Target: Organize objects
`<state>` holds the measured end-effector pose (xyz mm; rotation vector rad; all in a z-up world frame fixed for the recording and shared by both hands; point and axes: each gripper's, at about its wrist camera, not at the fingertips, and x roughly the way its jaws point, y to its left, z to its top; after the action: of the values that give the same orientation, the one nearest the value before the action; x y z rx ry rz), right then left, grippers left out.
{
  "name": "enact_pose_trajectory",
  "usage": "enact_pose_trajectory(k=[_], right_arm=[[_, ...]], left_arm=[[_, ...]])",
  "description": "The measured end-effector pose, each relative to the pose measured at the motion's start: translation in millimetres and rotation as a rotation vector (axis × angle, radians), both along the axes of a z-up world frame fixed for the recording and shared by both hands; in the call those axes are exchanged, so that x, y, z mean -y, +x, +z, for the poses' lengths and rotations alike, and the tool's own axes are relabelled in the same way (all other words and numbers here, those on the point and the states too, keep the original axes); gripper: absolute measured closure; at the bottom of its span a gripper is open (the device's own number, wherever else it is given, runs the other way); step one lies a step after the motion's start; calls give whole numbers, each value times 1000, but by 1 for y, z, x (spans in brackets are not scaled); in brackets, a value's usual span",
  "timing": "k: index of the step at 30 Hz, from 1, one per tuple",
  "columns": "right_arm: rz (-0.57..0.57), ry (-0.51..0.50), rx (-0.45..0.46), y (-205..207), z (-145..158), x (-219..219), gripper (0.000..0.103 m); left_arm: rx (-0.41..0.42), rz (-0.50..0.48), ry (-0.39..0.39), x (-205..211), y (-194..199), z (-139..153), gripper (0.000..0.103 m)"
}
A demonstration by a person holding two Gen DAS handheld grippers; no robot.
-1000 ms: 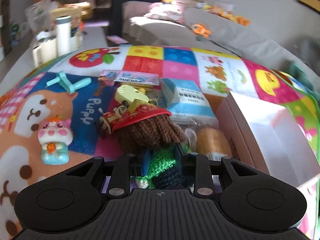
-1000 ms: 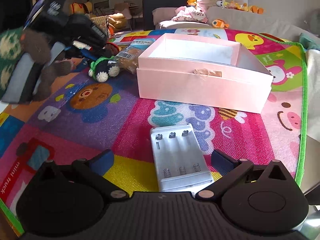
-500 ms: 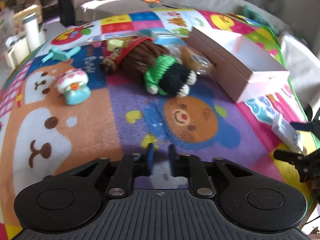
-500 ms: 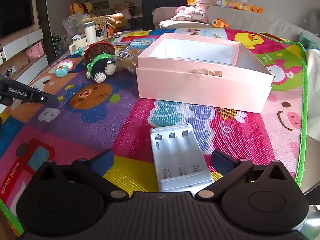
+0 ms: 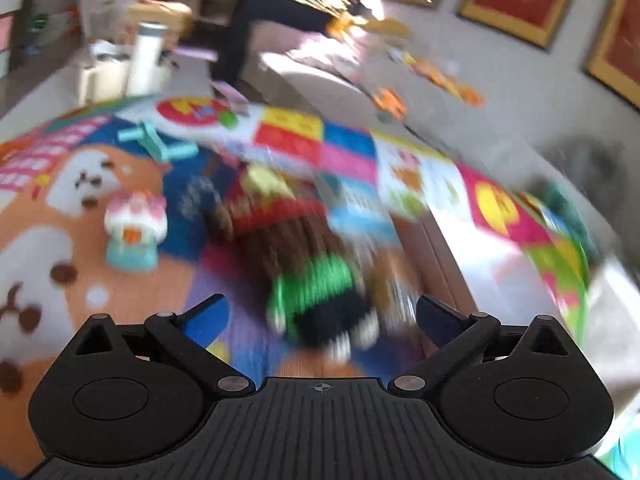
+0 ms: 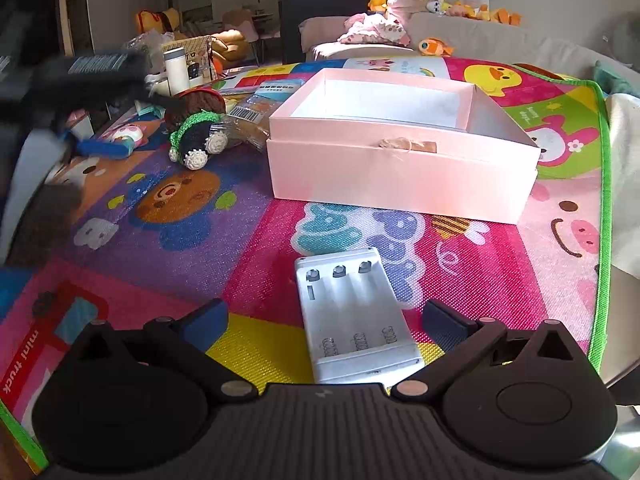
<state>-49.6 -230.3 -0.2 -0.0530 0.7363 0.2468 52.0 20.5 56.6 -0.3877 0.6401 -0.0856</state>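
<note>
The left wrist view is blurred by motion. My left gripper has its jaws opening wide, and nothing is pressed between them. A crocheted doll with brown hair and a green and black body lies on the play mat just beyond the fingertips, in line with the gap. The right wrist view also shows the doll, with the left gripper's blue finger pad to its left. My right gripper stands open over a white battery holder, one finger on each side, not touching it. An open pink box sits behind.
A pig figurine and a teal toy lie left of the doll. A blue packet and a snack bag lie between the doll and the box. The mat's green edge runs along the right. A sofa stands behind.
A second ago the left gripper was shut on the doll. It let go, drew back shut and empty, and has now come close to the doll again with jaws wide. The right gripper has not moved.
</note>
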Motion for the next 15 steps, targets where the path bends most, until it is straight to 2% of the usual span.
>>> enact_pose_trajectory(k=[5, 6, 7, 8, 9, 10, 14, 15], right_arm=[[-25, -17, 21, -3, 2, 0, 0], [-25, -20, 43, -7, 5, 0, 0], [-12, -23, 62, -10, 8, 1, 0], [6, -30, 74, -12, 12, 2, 0], [23, -41, 79, -14, 15, 2, 2], [36, -51, 79, -14, 17, 4, 9], [60, -73, 9, 2, 15, 10, 17], [61, -84, -2, 5, 13, 10, 25]], left_arm=[[-105, 59, 50, 17, 58, -19, 1], [-120, 72, 48, 14, 63, -23, 4], [-133, 70, 32, 10, 65, -27, 24], [-125, 53, 29, 7, 63, -28, 25], [-124, 22, 32, 3, 60, -26, 31], [-130, -20, 39, -1, 54, -25, 36], [-142, -166, 78, -18, 6, -13, 37], [-145, -202, 79, -21, -9, -10, 37]])
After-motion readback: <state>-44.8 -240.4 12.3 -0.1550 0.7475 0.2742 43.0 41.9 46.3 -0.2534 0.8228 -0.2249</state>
